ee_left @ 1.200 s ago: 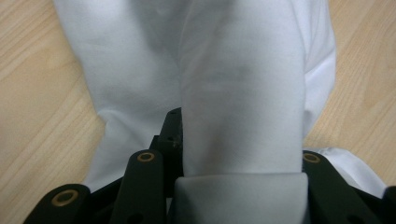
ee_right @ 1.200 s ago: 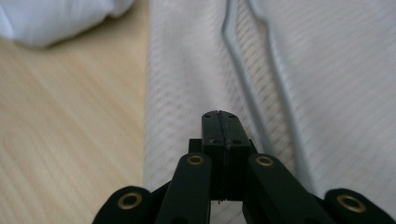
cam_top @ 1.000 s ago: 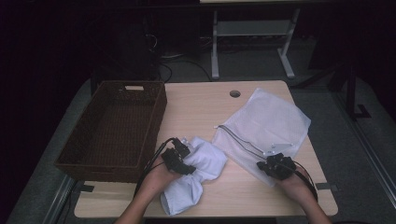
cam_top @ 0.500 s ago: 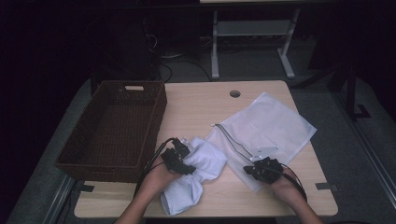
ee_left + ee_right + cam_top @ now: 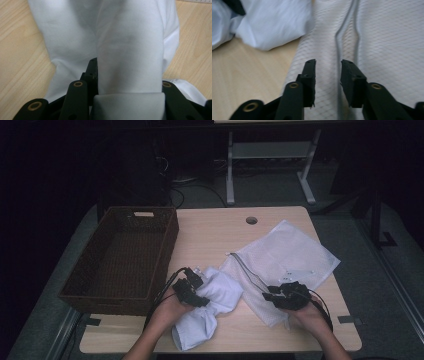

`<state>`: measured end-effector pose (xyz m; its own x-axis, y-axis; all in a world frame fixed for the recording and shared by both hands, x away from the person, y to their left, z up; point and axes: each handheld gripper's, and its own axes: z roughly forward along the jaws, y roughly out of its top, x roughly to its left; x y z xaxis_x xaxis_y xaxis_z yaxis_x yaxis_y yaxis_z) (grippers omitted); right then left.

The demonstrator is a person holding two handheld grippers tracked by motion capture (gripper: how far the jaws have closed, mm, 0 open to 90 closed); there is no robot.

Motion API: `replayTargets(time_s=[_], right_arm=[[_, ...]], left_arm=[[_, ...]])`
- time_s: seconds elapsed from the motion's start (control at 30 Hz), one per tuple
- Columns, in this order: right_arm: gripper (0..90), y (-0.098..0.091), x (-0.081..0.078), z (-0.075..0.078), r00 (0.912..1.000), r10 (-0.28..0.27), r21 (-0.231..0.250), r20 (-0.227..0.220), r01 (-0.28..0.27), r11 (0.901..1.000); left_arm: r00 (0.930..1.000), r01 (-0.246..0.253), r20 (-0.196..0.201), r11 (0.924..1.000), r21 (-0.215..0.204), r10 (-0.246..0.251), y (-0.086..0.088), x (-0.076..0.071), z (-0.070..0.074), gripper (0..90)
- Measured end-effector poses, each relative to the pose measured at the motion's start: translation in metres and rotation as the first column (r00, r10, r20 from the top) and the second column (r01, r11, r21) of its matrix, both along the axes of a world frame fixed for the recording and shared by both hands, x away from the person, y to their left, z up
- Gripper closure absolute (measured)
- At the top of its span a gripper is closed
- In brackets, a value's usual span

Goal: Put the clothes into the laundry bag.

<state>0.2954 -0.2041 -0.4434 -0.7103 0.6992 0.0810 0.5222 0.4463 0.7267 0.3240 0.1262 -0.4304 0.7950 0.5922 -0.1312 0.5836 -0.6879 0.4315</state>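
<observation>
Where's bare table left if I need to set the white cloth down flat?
The widest bare strip is the far table, between the wicker basket and the mesh bag, around the round hole. The near edge is crowded: white cloth in the left hand-held gripper, right hand-held gripper over the bag.

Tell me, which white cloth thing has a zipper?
The flat mesh bag under the right gripper; its zipper shows. The bunched plain cloth has none.
</observation>
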Motion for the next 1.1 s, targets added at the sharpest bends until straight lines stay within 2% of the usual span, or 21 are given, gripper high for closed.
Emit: replayTargets(time_s=[0.07,0.2,0.37,0.4,0.47,0.63,0.77,0.83,0.9,1.03,1.1], right_arm=[[60.7,-0.001,0.005,0.001,0.9998,-0.015,-0.004,0.016,0.015,0.9999],[61.6,-0.001,0.019,0.004,0.998,-0.05,0.023,0.039,0.05,0.9985],[67.7,0.005,0.038,0.003,0.9971,-0.053,0.027,0.055,0.051,0.9983],[69.3,0.007,0.042,0.002,0.9973,-0.052,0.035,0.052,0.05,0.9981],[70.9,0.012,0.051,-0.002,0.9979,-0.054,0.009,0.036,0.053,0.9985],[72.8,0.022,0.065,-0.012,0.9974,-0.067,-0.011,0.025,0.067,0.9977],[75.9,0.024,0.068,-0.021,0.9978,-0.066,-0.043,0.008,0.066,0.9969],[84.2,0.023,0.069,-0.023,0.9973,-0.073,-0.04,0.001,0.073,0.9965],[88.3,0.022,0.069,-0.021,0.9972,-0.074,-0.024,0.009,0.074,0.997],[88.3,0.013,0.066,-0.01,0.993,-0.104,0.011,0.057,0.103,0.9946],[87.9,0.005,0.067,-0.007,0.9895,-0.13,0.029,0.064,0.128,0.9913]], left_arm=[[1.0,-0.001,0.003,1.0,0.001,0.001,0.0,0.0,0.0,61.2],[1.0,-0.005,0.002,1.0,0.001,0.005,0.0,0.0,0.0,61.2],[1.0,-0.004,-0.003,1.0,-0.004,0.004,0.0,0.0,-0.001,61.1],[1.0,-0.005,-0.003,1.0,-0.005,0.005,0.0,0.0,-0.001,61.1],[1.0,0.0,-0.006,1.0,-0.006,0.0,0.001,0.001,-0.001,61.2],[1.0,-0.001,-0.007,1.0,-0.004,0.001,0.001,0.001,-0.001,61.2],[0.9999,0.0,-0.01,1.0,-0.005,0.0,0.001,0.001,-0.001,61.2],[1.0,-0.002,-0.009,1.0,-0.006,0.002,0.001,0.001,-0.001,61.2],[1.0,-0.002,-0.008,1.0,-0.005,0.001,0.001,0.001,-0.001,61.2],[1.0,-0.005,-0.006,1.0,-0.007,0.005,0.001,0.0,-0.002,61.2],[1.0,-0.005,-0.005,1.0,-0.005,0.005,0.0,0.0,-0.002,61.3]])
